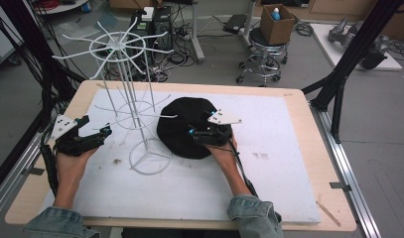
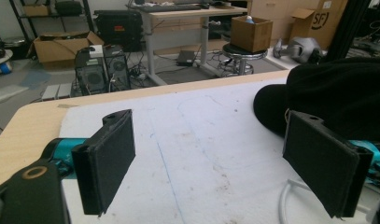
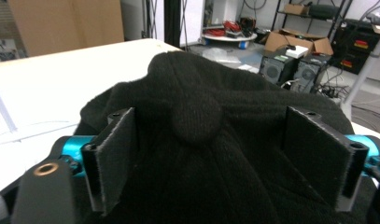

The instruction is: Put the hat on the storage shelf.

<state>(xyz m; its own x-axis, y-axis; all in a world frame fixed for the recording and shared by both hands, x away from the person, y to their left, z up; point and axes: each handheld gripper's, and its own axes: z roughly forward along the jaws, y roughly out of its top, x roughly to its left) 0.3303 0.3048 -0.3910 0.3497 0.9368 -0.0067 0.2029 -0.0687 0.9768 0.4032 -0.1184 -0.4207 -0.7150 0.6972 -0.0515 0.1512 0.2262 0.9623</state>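
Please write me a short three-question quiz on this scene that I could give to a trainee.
1. True or false: the right gripper has its jaws spread over the black knitted hat.
2. What stands between the left gripper and the hat?
A. a white wire rack
B. a cardboard box
C. a stool
3. Fill in: in the left gripper view, the jaws are wide apart with nothing but the white ____ between them.

Key:
1. True; they are open on either side of the hat.
2. A, the white wire rack.
3. mat.
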